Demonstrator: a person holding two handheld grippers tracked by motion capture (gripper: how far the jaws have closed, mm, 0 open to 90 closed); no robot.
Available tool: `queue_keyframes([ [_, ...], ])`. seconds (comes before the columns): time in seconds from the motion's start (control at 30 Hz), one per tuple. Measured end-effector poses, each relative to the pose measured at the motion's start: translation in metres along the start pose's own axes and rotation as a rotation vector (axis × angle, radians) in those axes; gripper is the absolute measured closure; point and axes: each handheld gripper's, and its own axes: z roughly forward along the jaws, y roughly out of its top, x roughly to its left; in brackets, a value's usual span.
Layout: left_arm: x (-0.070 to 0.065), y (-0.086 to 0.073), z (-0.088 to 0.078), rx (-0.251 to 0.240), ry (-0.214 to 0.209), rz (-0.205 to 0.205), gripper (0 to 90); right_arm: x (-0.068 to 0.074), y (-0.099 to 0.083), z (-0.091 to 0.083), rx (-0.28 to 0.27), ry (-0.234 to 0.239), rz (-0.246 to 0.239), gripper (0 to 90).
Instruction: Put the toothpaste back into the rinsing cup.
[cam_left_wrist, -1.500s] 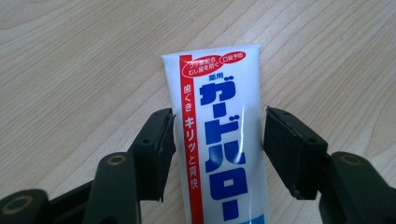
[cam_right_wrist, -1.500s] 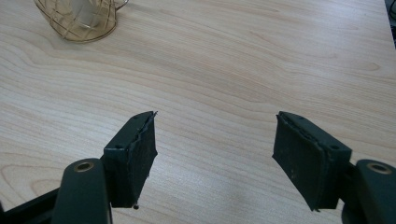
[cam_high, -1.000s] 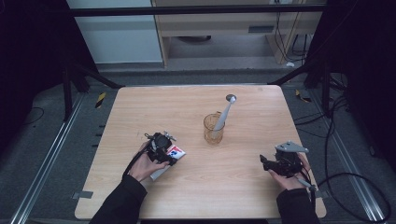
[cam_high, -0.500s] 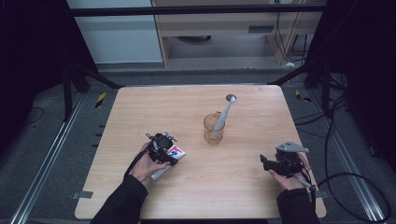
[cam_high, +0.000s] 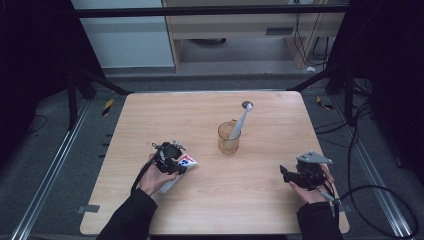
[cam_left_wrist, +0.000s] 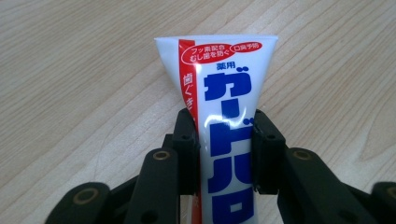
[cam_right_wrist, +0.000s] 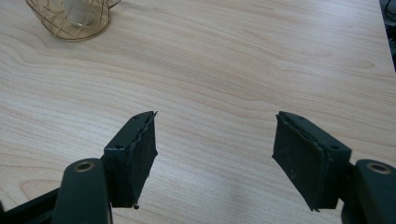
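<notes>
One grasp is made: the left gripper (cam_left_wrist: 223, 154) has just been closing its jaws and now pinches the toothpaste tube (cam_left_wrist: 219, 93), which lies flat on the table (cam_high: 260, 200) near the front left. Lifting is left, probably toward the amber glass mug (cam_high: 228, 138) holding a toothbrush (cam_high: 240, 120). The right gripper (cam_right_wrist: 215, 158) waits with jaws apart and empty. The left gripper view gives the tube's print; the high view gives the layout.

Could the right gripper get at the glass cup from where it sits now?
Probably yes: the right gripper is open and holds nothing, and bare table lies between it and the cup. The left gripper is off clamping the toothpaste tube.
</notes>
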Motion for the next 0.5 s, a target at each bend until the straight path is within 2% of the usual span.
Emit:
queue_keyframes([
  [0.07,0.002,-0.001,-0.003,-0.012,-0.003,-0.011,68.4,0.000,0.000,0.000,-0.002,0.000,-0.001,30.0],
  [0.13,0.006,-0.003,-0.014,-0.063,0.006,-0.033,68.7,-0.002,-0.001,0.000,-0.010,-0.006,-0.004,29.9],
  [0.2,0.007,-0.003,-0.019,-0.080,0.013,-0.036,68.7,-0.002,-0.001,0.000,-0.013,-0.005,-0.001,29.9],
  [0.23,0.009,-0.004,-0.027,-0.119,0.021,-0.049,68.8,-0.001,-0.001,0.000,-0.015,-0.007,0.000,29.3],
  [0.27,0.009,-0.004,-0.027,-0.119,0.021,-0.049,68.8,-0.001,-0.001,0.000,-0.015,-0.007,0.000,29.3],
  [0.37,0.012,-0.005,-0.043,-0.199,0.032,-0.074,68.8,-0.001,-0.001,0.000,-0.027,-0.016,0.000,28.0],
  [0.4,0.013,-0.006,-0.051,-0.243,0.046,-0.084,68.8,-0.001,-0.001,0.000,-0.027,-0.015,0.002,27.8],
  [0.43,0.013,-0.006,-0.051,-0.243,0.046,-0.084,68.8,-0.001,-0.001,0.000,-0.027,-0.016,0.002,27.8],
  [0.47,0.014,-0.007,-0.058,-0.282,0.056,-0.095,68.8,-0.001,-0.002,0.000,-0.028,-0.017,0.002,27.5],
  [0.5,0.014,-0.007,-0.060,-0.298,0.060,-0.097,68.8,-0.001,-0.002,0.000,-0.028,-0.019,0.003,27.3],
])
